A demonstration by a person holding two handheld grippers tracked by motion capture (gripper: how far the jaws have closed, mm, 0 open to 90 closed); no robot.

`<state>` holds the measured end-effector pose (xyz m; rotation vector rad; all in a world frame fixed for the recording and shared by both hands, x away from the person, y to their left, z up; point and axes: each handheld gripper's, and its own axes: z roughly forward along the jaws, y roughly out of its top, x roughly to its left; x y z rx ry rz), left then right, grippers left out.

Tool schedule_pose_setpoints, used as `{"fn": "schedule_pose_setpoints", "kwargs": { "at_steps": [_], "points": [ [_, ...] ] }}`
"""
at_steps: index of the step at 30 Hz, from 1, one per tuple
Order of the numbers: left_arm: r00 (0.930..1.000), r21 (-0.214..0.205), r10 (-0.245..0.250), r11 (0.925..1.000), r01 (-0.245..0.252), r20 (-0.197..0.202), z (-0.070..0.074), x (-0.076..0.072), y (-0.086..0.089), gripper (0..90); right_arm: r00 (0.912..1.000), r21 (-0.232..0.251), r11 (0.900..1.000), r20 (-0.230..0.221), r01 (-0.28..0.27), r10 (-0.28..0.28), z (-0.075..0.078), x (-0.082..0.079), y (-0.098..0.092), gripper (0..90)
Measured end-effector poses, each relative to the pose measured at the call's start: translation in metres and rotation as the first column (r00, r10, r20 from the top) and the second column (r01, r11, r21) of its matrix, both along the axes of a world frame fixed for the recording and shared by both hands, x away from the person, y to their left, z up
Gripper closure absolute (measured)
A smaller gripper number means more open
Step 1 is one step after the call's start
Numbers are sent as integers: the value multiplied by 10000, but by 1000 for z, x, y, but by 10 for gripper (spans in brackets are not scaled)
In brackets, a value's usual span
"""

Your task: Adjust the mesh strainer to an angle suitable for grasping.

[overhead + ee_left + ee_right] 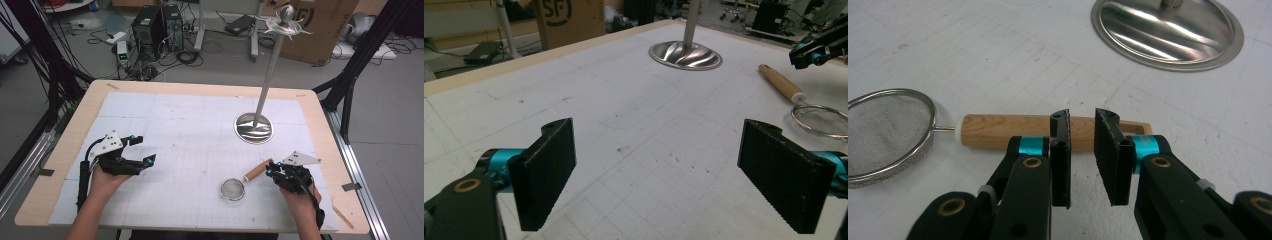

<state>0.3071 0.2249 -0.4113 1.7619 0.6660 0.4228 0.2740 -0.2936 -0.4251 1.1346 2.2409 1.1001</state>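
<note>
White gridded mat (175, 130) covers the table. Right gripper (1082, 150), jaws narrowly parted and empty, hovers just short of the strainer (890, 132) handle; next, likely advance and close. Left gripper (656, 175) waits wide open.

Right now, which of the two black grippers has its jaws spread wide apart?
The left gripper: its ribbed jaws stand far apart over bare white mat. The right gripper has only a narrow gap, just before the wooden handle of the round metal mesh strainer.
</note>
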Motion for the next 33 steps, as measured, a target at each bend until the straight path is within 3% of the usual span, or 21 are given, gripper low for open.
{"fn": "schedule_pose_setpoints", "kwargs": {
  "at_steps": [9,33],
  "points": [
    [10000,55,30,10000,-30,-24,-1,0,-1,162,9994,-177,9998,-332,105,-111,-7,4,-3,885],
    [10000,85,-15,10000,15,-45,-2,0,-3,163,9926,-990,9927,-935,682,-775,-15,16,3,894]
  ]
}}
